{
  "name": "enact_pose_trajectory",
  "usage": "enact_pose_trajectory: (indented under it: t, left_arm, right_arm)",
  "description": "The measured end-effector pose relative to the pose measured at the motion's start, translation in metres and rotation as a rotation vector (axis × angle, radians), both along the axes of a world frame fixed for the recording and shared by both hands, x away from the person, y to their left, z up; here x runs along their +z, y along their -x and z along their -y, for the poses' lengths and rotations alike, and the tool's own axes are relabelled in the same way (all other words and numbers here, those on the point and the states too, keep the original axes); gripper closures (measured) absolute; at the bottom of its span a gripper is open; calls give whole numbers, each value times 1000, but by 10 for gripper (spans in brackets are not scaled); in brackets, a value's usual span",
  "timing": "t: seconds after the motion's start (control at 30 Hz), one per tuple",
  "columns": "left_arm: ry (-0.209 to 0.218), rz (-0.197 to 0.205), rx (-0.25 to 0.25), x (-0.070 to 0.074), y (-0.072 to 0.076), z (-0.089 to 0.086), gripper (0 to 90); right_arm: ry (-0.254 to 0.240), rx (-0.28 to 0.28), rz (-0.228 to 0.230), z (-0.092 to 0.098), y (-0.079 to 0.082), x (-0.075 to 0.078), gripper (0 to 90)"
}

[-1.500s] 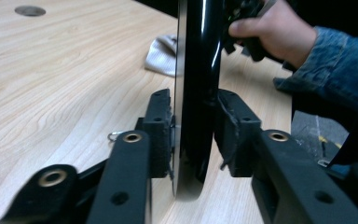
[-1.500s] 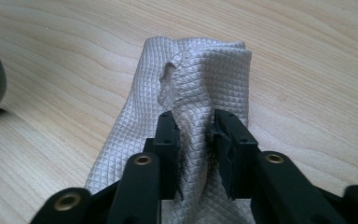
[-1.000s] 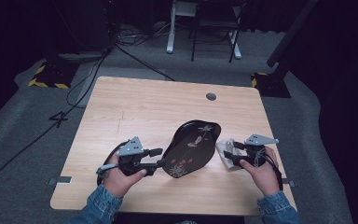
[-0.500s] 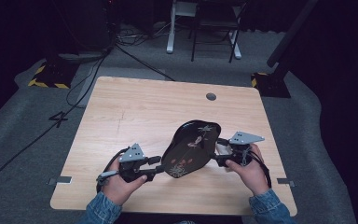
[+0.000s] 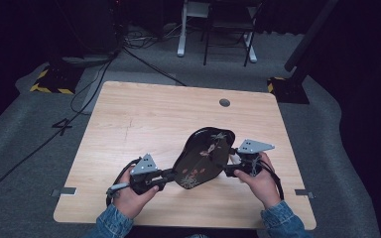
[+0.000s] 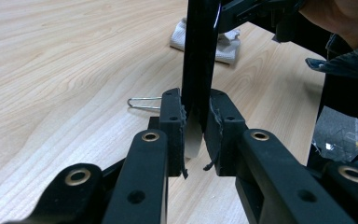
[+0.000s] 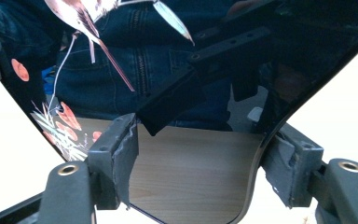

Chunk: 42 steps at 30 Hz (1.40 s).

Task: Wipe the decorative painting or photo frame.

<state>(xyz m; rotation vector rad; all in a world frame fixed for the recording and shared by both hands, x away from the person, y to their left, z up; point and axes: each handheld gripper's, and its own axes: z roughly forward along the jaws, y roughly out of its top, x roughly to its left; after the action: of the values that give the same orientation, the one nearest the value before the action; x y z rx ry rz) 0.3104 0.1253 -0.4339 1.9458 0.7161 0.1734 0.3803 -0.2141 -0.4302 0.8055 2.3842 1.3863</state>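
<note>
A glossy black tray [image 5: 203, 157] painted with a bird and red flowers stands tilted on its edge on the wooden table [image 5: 139, 119]. My left gripper [image 5: 171, 174] is shut on the tray's near-left rim; its jaws have just been closing. In the left gripper view the pads [image 6: 175, 135] clamp the edge-on tray [image 6: 199, 56] from both sides. My right gripper [image 5: 231, 169] is at the tray's right rim, open, its jaws just opened a little wider. In the right gripper view the tray's face [image 7: 177, 70] mirrors the jaws, and its rim passes close to the right pad [image 7: 286, 163].
A white cloth [image 6: 223, 39] lies on the table beyond the tray, near the right hand. A small wire clip [image 6: 142, 102] lies flat beside the left jaw. A round cable hole [image 5: 224, 102] sits at the table's far side. Cables and chair legs cover the floor behind.
The right hand moved left from the white cloth to the tray's right rim. The left gripper's jaws closed on the tray's rim, and the tray's right side came up a little.
</note>
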Motion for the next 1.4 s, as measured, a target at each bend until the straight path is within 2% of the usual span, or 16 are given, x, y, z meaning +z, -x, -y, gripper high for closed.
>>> enact_pose_trajectory:
  t: [0.27,0.4,0.67,0.83,0.9,1.03,1.13,1.3,1.4]
  left_arm:
    - [-29,5,-13,3,-3,-4,778]
    - [-26,12,-20,6,-5,-7,776]
    - [-22,34,-36,11,-17,-10,755]
    - [-20,55,-68,10,-28,-9,742]
    - [-21,50,-74,9,-31,-7,736]
    - [-52,80,-94,10,-37,-6,726]
    - [-62,90,-99,10,-41,-6,716]
    - [-51,76,-112,8,-48,-7,702]
    - [-54,82,-115,8,-51,-7,696]
  right_arm:
    - [24,-14,2,-5,5,3,354]
    - [26,-27,6,-5,9,6,375]
    - [31,-82,26,-1,25,13,448]
    - [24,-122,33,3,35,16,479]
    - [24,-140,43,5,39,17,479]
    - [29,-175,43,4,47,18,496]
    - [34,-183,39,4,51,17,523]
    - [37,-191,31,3,57,17,529]
    - [39,-194,26,3,58,16,530]
